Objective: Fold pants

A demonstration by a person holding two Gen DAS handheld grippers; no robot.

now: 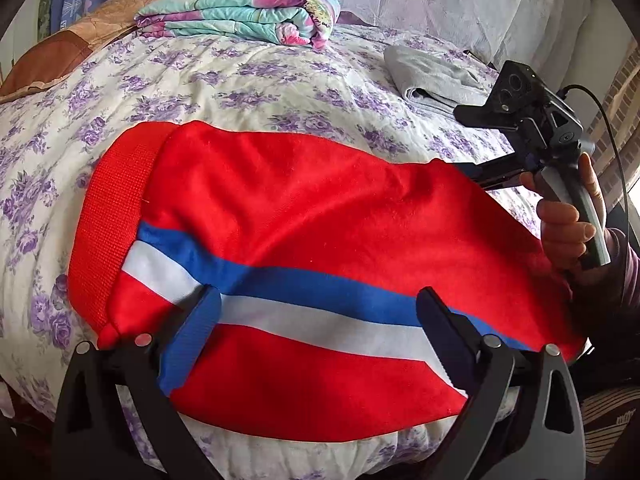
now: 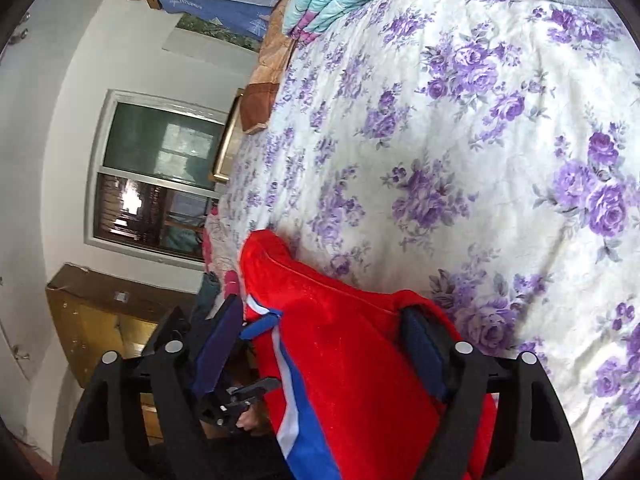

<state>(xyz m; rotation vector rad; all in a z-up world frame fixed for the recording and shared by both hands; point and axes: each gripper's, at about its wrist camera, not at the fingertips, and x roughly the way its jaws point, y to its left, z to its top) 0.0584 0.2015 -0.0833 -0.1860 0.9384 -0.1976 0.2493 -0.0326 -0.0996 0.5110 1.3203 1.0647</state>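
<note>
lying across the bed (image 1: 248, 80) directly ahead of the left gripper (image 1: 320, 312), between its spread fingers: the pants (image 1: 300, 208). sitting beyond them at the far edge: a folded quilt (image 1: 240, 14). resting off to the far right: a folded towel (image 1: 436, 76). reaching in at the pants' right end: the right gripper (image 2: 320, 336).

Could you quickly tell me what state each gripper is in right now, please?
Left gripper: jaws open wide over the red pants, gripping nothing.
Right gripper: jaws open, straddling an edge of the pants, not clamped.
</note>
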